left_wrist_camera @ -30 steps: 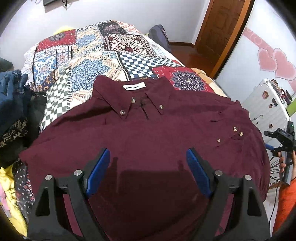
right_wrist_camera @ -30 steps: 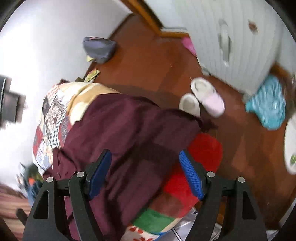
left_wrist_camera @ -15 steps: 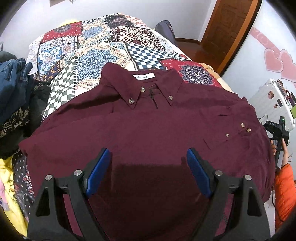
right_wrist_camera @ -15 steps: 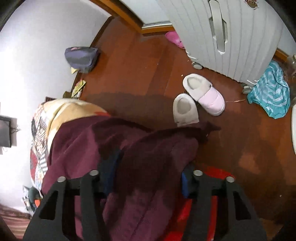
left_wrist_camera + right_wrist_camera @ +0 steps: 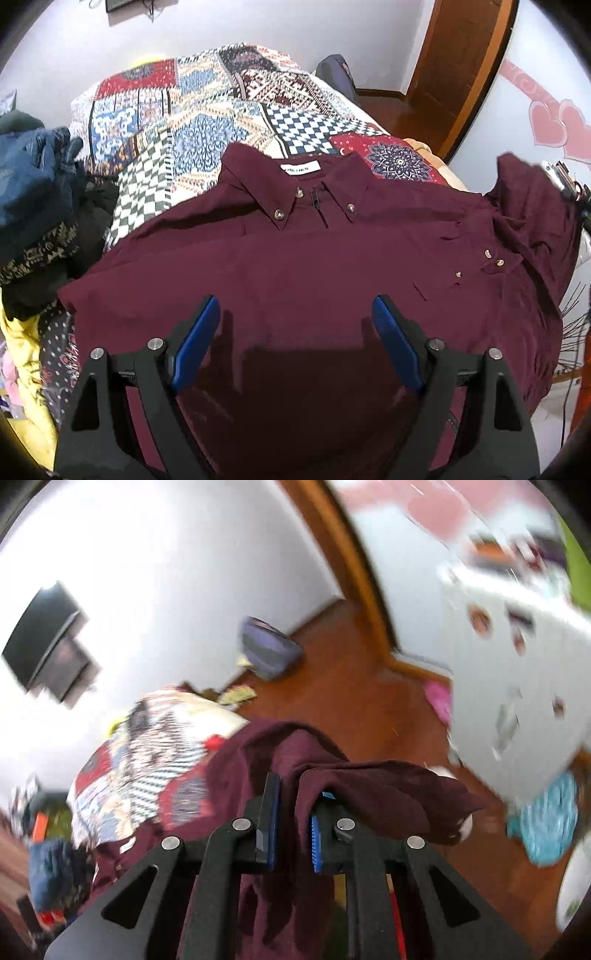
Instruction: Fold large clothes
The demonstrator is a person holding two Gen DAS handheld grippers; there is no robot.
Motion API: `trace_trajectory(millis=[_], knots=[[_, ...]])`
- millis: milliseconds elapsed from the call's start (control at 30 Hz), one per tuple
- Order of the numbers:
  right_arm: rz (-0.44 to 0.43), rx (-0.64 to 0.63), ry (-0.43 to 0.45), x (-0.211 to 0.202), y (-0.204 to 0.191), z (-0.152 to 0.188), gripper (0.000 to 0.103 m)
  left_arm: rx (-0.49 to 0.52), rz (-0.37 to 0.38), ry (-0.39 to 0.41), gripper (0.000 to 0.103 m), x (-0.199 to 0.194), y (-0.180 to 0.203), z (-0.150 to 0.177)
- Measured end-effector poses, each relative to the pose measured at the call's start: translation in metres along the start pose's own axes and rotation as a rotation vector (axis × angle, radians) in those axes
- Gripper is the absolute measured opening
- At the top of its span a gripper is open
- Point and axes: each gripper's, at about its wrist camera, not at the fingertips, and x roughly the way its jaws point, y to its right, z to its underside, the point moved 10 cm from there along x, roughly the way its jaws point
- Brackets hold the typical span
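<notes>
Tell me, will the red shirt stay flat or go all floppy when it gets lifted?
Probably floppy: where the right tongs pinch the shirt, the cloth bunches and droops over them. It likely won't slip out, since the fabric sits squeezed between the pads. The rest lies soft on the bed, so it should drag along.

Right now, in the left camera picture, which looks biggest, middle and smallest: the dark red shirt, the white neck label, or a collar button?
1. Dark red shirt, by far the biggest.
2. White neck label.
3. Collar button, smallest.
</notes>
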Motion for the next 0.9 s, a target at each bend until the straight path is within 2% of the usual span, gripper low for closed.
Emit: trace_trajectory(millis=[100,200,300,367,533,633,667,700,733,800,900], knots=[[-0.081,-0.105,0.027,-0.016,-0.048,0.004,0.011,0.018,-0.006,0.026,0.084,-0.008,0.002,-0.003],[-0.126,-0.252,0.039,-0.031,-0.103,0.022,0.011,0.026,0.005,0.044,0.084,-0.016,0.005,-0.004],[-0.155,-0.366,-0.005,-0.022,-0.14,0.051,0.011,0.039,0.0,0.062,0.084,-0.023,0.007,-0.005],[-0.156,-0.421,-0.077,-0.001,-0.155,0.082,0.011,0.046,-0.006,0.069,0.084,-0.026,0.008,-0.003],[-0.152,-0.437,-0.342,0.054,-0.161,0.165,0.014,0.049,0.011,0.069,0.084,-0.031,0.007,0.007],[-0.09,-0.45,-0.434,0.066,-0.15,0.195,0.017,0.051,0.005,0.067,0.084,-0.032,0.004,0.013],[-0.074,-0.459,-0.458,0.067,-0.148,0.201,0.022,0.053,0.003,0.067,0.084,-0.032,0.003,0.014],[-0.073,-0.461,-0.47,0.065,-0.149,0.204,0.027,0.052,0.002,0.066,0.084,-0.032,0.002,0.015],[-0.079,-0.458,-0.486,0.058,-0.147,0.205,0.036,0.052,0.002,0.065,0.084,-0.032,0.001,0.016],[-0.119,-0.435,-0.506,0.045,-0.147,0.205,0.045,0.05,0.0,0.068,0.084,-0.032,-0.001,0.016],[-0.129,-0.404,-0.493,0.026,-0.138,0.189,0.045,0.037,0.006,0.074,0.084,-0.032,-0.002,0.015]])
